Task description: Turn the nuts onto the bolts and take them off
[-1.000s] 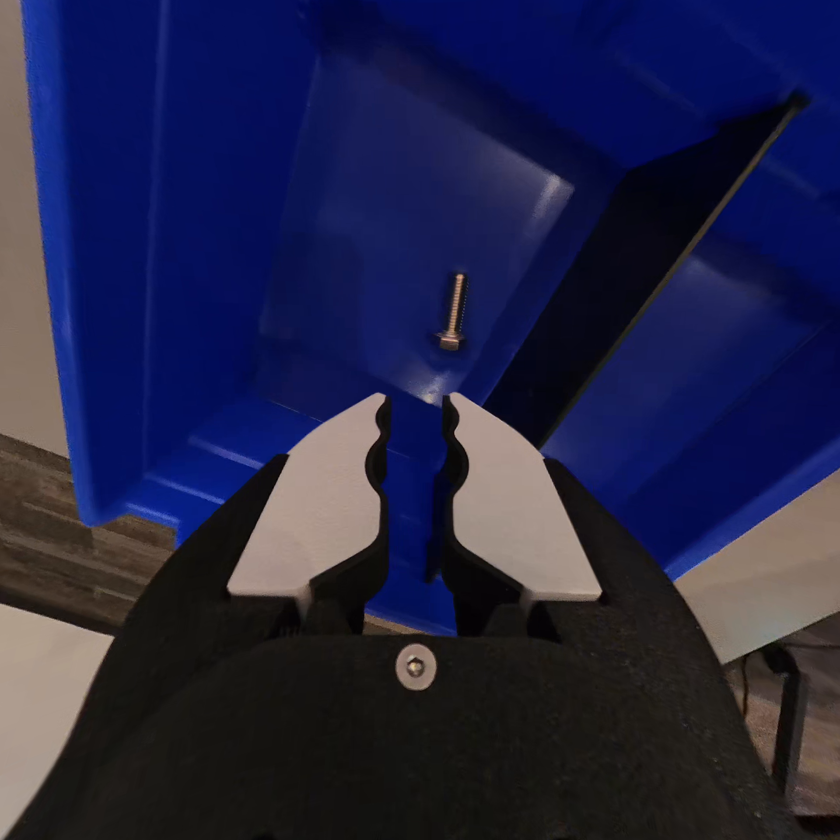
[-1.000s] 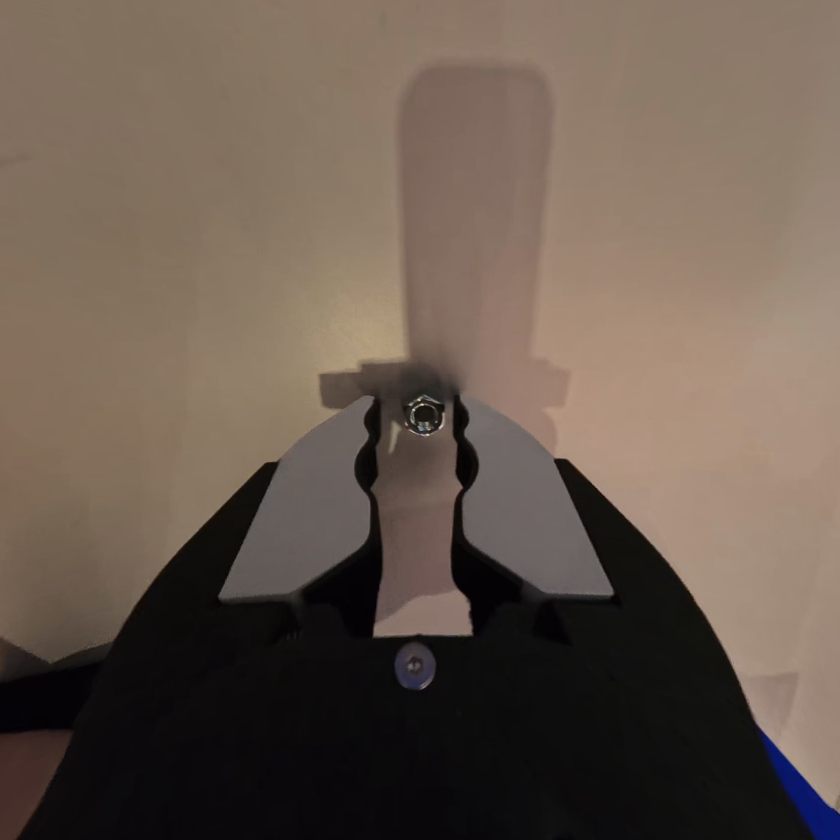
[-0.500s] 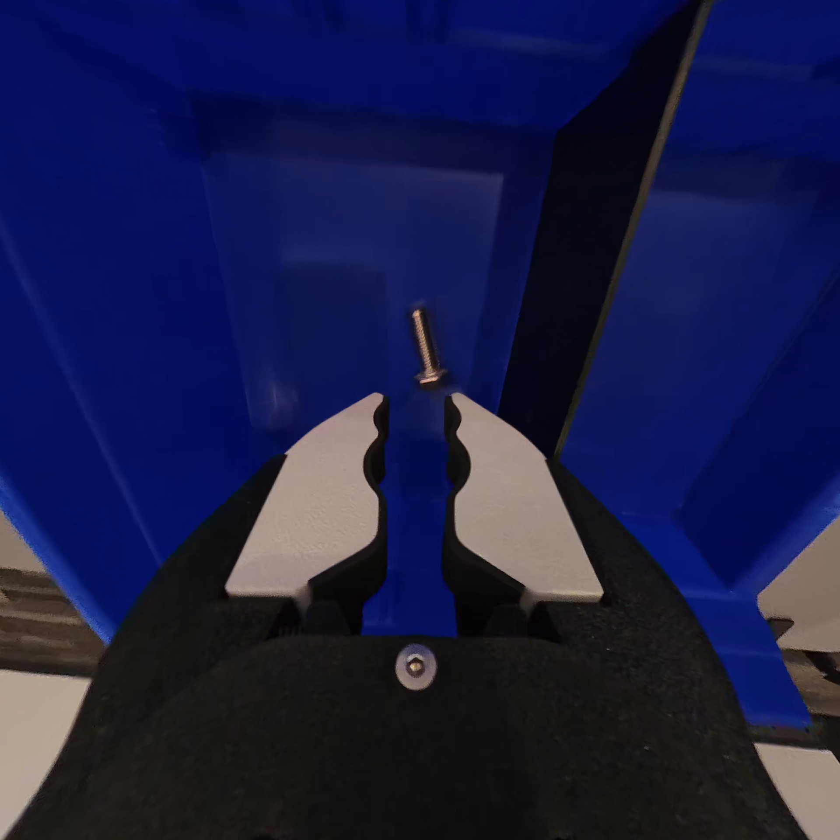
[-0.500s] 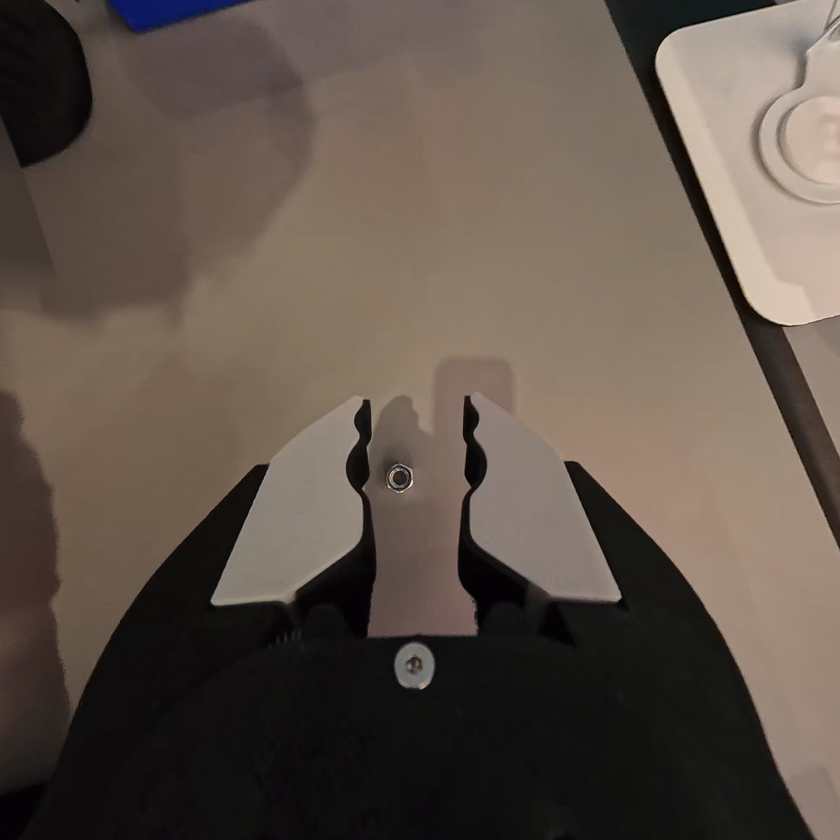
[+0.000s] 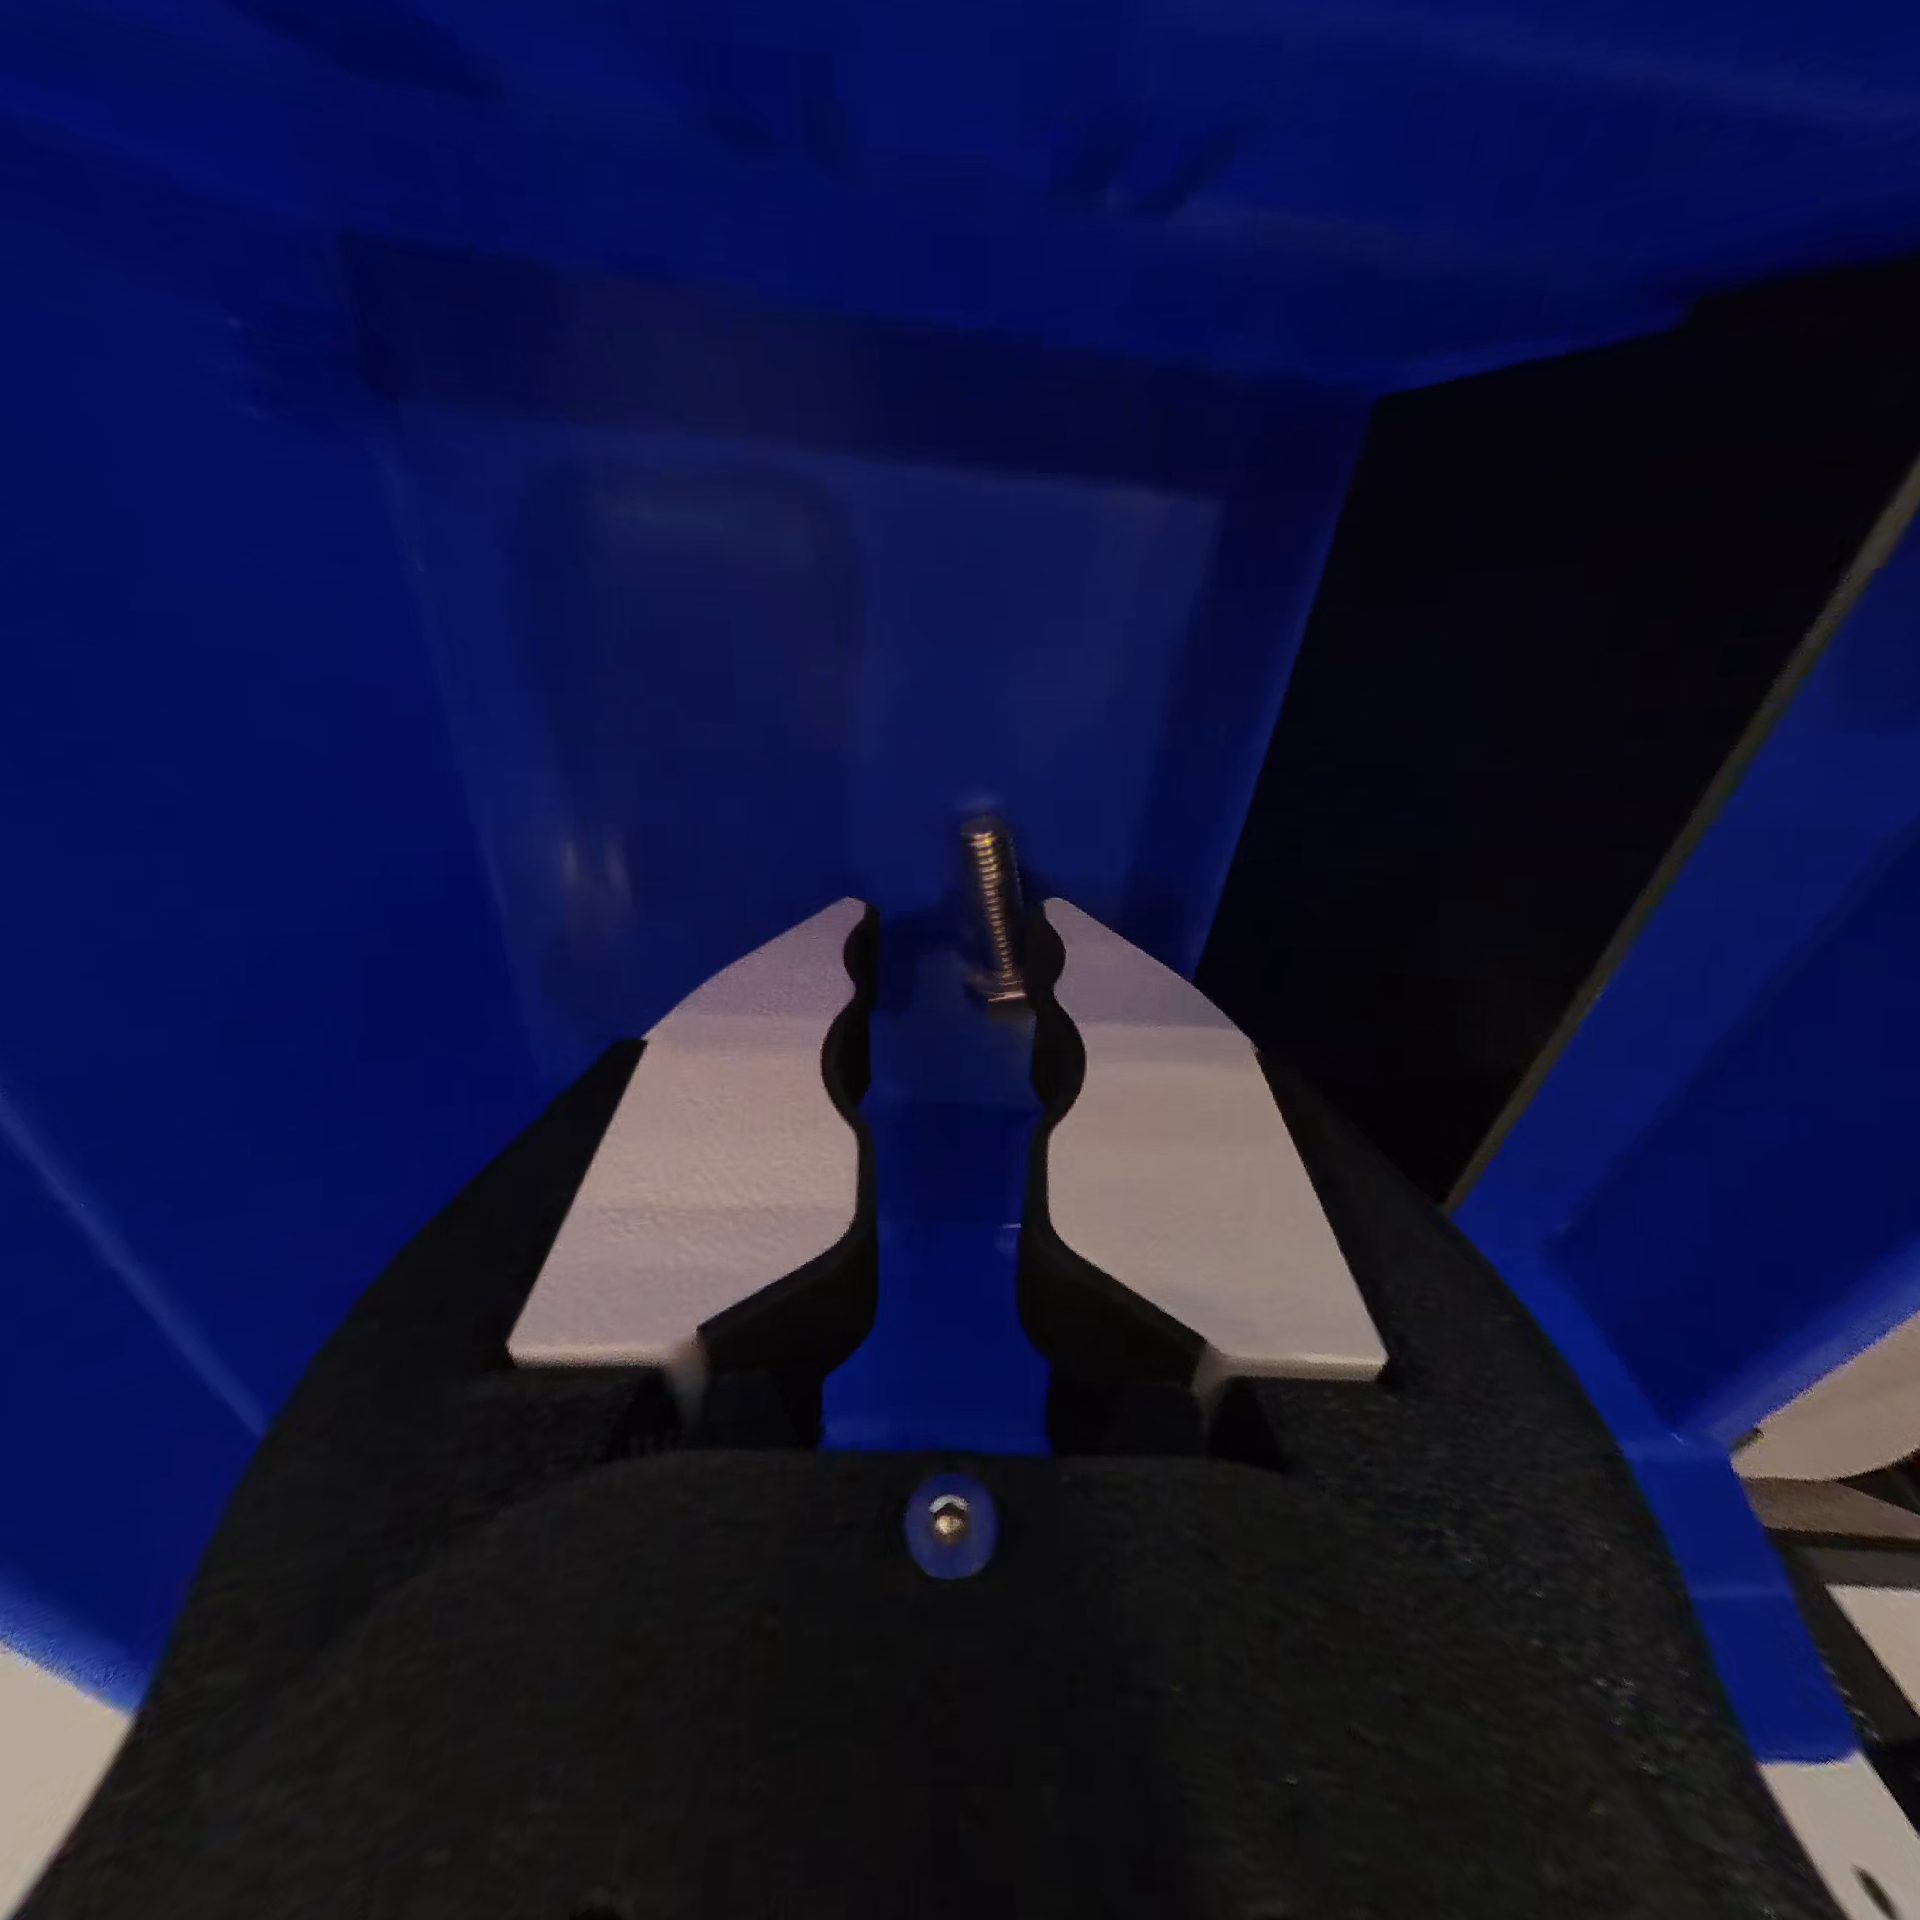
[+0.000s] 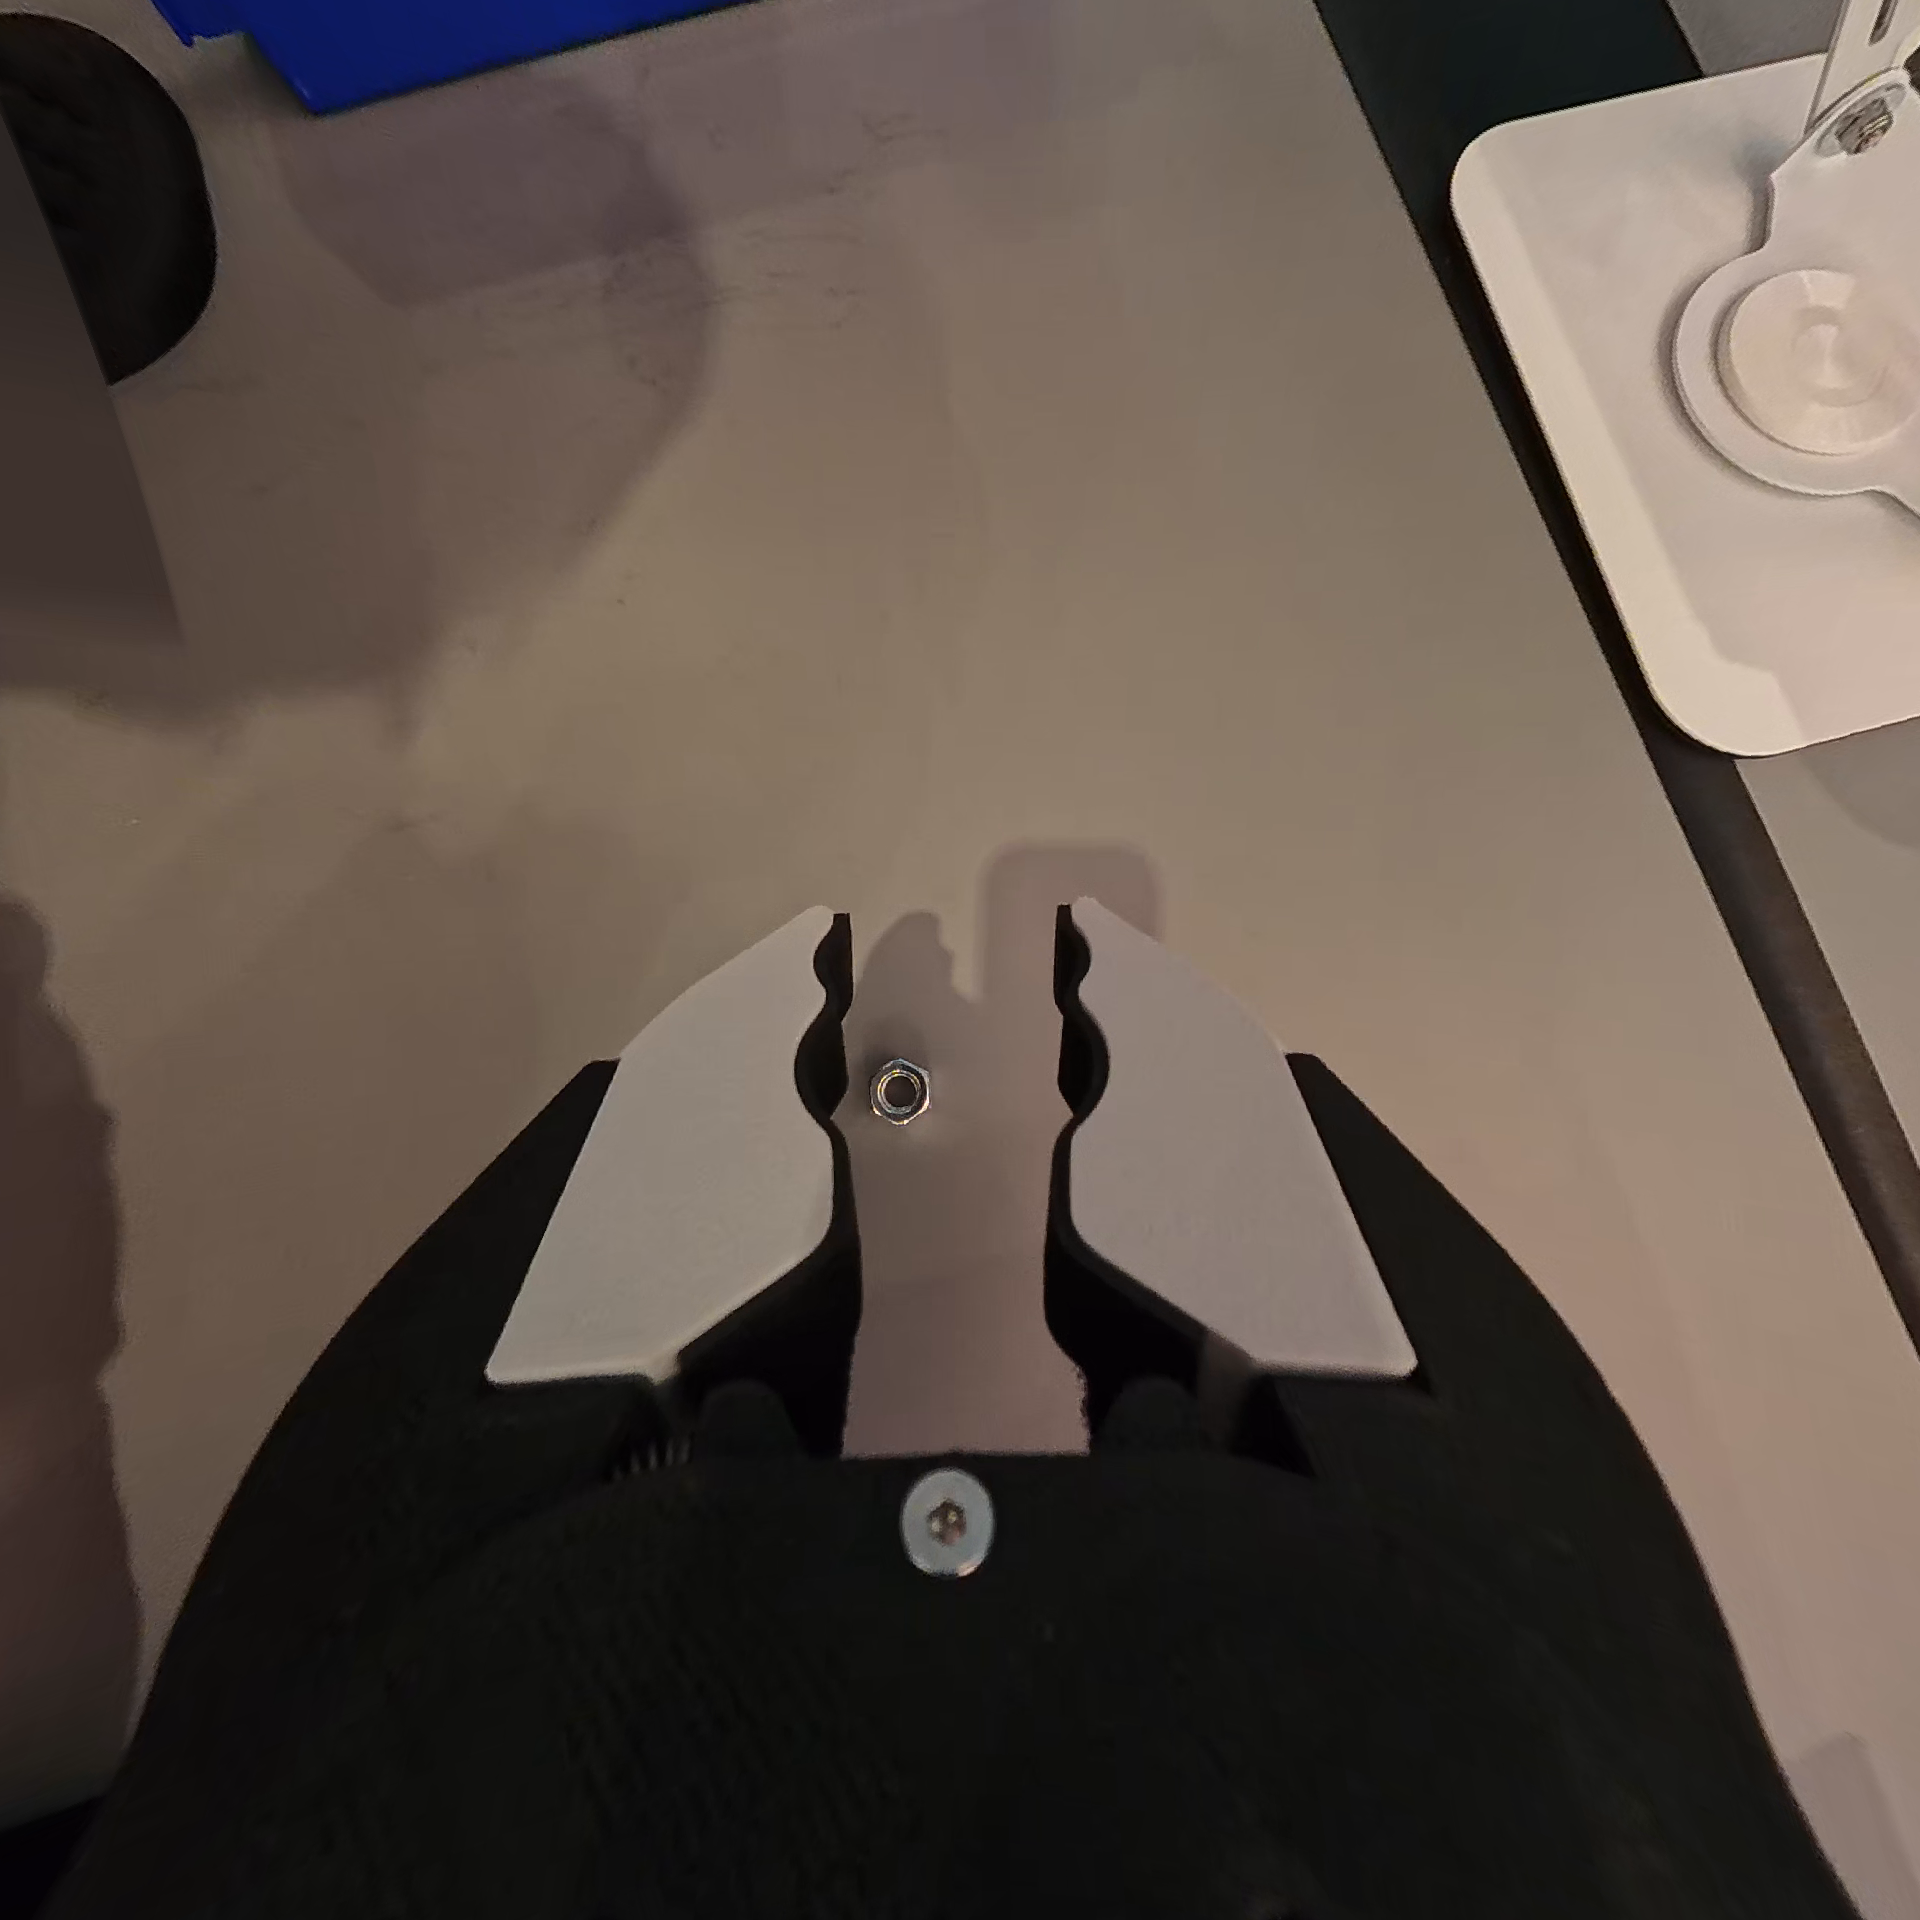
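Note:
A small steel bolt (image 5: 992, 914) lies on the floor of a blue plastic bin (image 5: 520, 727), its head toward me. My left gripper (image 5: 956, 914) is open inside the bin, and the bolt lies between the fingertips, close to the right one. A small silver hex nut (image 6: 900, 1091) lies flat on the grey table (image 6: 935, 520). My right gripper (image 6: 954, 920) is open above it, the nut between the fingers near the left one. Neither gripper holds anything.
A black divider (image 5: 1558, 727) splits the bin on the right. In the right wrist view a white stand base (image 6: 1714, 416) sits at the right past the table's dark edge, a blue bin corner (image 6: 468, 42) is at the top left, and a black round object (image 6: 94, 208) is at the far left. Spacing between my two grippers at the tips: around 45 cm.
My left gripper moved deeper into the bin until the bolt came between its fingertips. My right gripper let go of the nut, opened wider and drew back; the nut now lies on the table.

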Available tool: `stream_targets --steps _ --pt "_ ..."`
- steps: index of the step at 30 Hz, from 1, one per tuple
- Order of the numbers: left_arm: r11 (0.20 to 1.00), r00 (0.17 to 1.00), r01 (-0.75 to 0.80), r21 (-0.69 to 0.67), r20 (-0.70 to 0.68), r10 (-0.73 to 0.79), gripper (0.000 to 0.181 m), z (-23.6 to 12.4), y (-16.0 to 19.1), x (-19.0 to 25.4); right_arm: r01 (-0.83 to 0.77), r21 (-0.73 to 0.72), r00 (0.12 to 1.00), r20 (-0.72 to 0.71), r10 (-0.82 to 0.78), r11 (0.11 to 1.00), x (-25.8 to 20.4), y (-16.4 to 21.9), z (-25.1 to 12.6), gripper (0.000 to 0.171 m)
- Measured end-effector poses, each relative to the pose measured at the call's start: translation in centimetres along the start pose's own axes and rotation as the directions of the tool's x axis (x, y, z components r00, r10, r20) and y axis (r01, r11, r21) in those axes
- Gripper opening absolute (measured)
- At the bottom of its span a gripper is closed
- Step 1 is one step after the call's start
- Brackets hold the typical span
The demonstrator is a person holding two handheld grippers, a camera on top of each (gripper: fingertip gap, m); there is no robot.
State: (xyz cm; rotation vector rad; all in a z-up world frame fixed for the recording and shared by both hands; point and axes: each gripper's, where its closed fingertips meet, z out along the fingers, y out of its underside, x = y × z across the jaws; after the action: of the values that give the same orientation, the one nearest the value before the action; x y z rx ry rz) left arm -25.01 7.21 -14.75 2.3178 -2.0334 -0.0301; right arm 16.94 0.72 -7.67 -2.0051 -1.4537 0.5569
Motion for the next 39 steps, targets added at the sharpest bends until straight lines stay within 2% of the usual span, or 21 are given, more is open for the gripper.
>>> stream_targets --steps 3,5,10,13,15,16,18,20,22,24,26,32,34,36,39 --pt "0.999 0.999 0.032 -0.042 -0.039 -0.033 0.026 0.6 0.5 -0.1 0.008 0.01 1.0 -0.001 -0.008 1.0 -0.1 -0.2 -0.3 0.037" --pt "0.999 0.999 0.015 -0.047 -0.028 -0.016 0.016 0.6 0.4 -0.2 0.017 0.017 1.0 -0.006 -0.017 1.0 -0.1 -0.4 -0.6 0.037" --pt "0.999 0.997 0.026 -0.022 0.068 -0.024 0.011 0.5 0.3 -1.0 0.03 0.078 0.999 -0.014 -0.029 0.996 -0.1 -1.5 -2.1 0.034" --pt "0.995 0.965 0.073 0.074 0.248 -0.089 0.011 -1.9 -0.1 -3.1 0.043 0.14 0.998 -0.041 -0.038 0.989 0.0 -2.6 -3.1 0.033" --pt "0.955 0.928 0.143 0.261 0.299 -0.221 0.01 -5.6 -1.7 -3.6 0.071 0.201 0.995 -0.08 -0.056 0.977 0.1 -3.9 -3.9 0.033" --pt "0.908 0.911 0.188 0.375 0.279 -0.304 0.01 -7.6 -2.8 -3.3 0.087 0.238 0.993 -0.101 -0.065 0.967 0.1 -4.8 -4.3 0.033" --pt "0.763 0.88 0.241 0.6 0.196 -0.432 0.01 -12.0 -5.8 -2.0 0.123 0.323 0.99 -0.109 -0.092 0.938 -0.9 -6.8 -4.9 0.033" --pt "0.593 0.893 0.256 0.764 0.047 -0.448 0.01 -15.9 -9.7 1.0 0.185 0.404 0.983 -0.097 -0.158 0.896 -2.9 -9.0 -5.0 0.033" --pt "0.444 0.923 0.265 0.856 -0.092 -0.374 0.01 -18.9 -13.9 4.9 0.217 0.464 0.976 -0.079 -0.204 0.859 -4.9 -10.7 -5.0 0.033" --pt "0.319 0.942 0.289 0.903 -0.208 -0.265 0.009 -21.2 -17.8 8.7 0.193 0.471 0.975 0.004 -0.221 0.861 -7.1 -11.5 -4.5 0.034" --pt "0.214 0.954 0.285 0.934 -0.255 -0.157 0.009 -23.3 -21.0 11.9 0.176 0.469 0.976 0.03 -0.215 0.865 -8.1 -12.0 -4.3 0.034" --pt "0.274 0.983 0.176 0.945 -0.152 -0.106 0.009 -22.4 -27.4 16.7 0.006 0.624 0.989 0.11 -0.096 0.782 -8.9 -14.6 -7.9 0.024" --pt "0.333 0.988 0.128 0.934 -0.089 -0.13 0.009 -21.3 -28.8 17.4 -0.048 0.648 0.984 0.162 -0.076 0.76 -9.2 -14.9 -8.8 0.021" --pt "0.382 0.988 0.081 0.921 -0.024 -0.15 0.009 -20.6 -29.9 17.9 -0.062 0.626 0.979 0.188 -0.073 0.777 -9.3 -14.5 -8.6 0.021" --pt "0.414 0.989 0.048 0.909 0.015 -0.148 0.009 -20.0 -31.1 18.5 -0.035 0.603 0.982 0.168 -0.084 0.797 -9.1 -14.1 -7.9 0.021"
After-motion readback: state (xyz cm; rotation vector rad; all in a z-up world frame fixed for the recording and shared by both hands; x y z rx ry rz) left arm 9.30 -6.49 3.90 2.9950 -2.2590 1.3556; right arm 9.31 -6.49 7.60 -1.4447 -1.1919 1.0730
